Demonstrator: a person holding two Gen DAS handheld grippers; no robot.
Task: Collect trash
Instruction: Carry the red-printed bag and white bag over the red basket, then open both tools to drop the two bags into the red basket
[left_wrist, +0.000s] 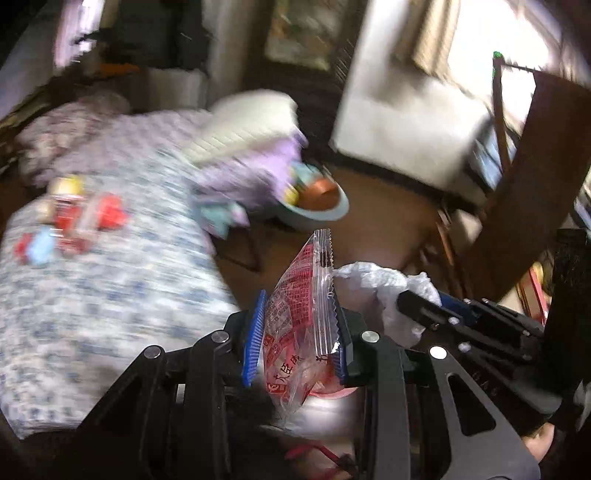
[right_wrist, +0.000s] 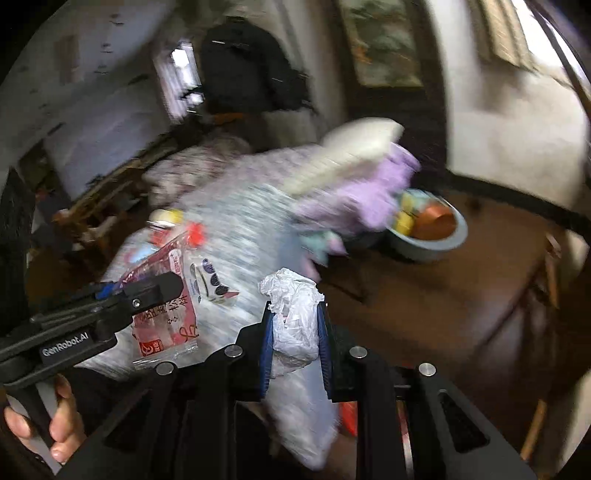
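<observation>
My left gripper (left_wrist: 301, 314) is shut on a red and clear snack wrapper (left_wrist: 299, 325), held upright between its blue pads; it also shows in the right wrist view (right_wrist: 166, 317). My right gripper (right_wrist: 295, 314) is shut on a crumpled white plastic bag (right_wrist: 293, 314), which also shows in the left wrist view (left_wrist: 384, 291) just right of the wrapper. Both grippers are held above the floor beside the bed. More red packets and a small bottle (left_wrist: 74, 218) lie on the bed's blue patterned cover (left_wrist: 110, 295).
A blue basin (left_wrist: 321, 206) with an orange bowl stands on the brown floor past the bed. A pillow and purple cloth (left_wrist: 251, 155) lie on the bed end. A dark wooden chair (left_wrist: 517, 184) stands at right. The views are motion-blurred.
</observation>
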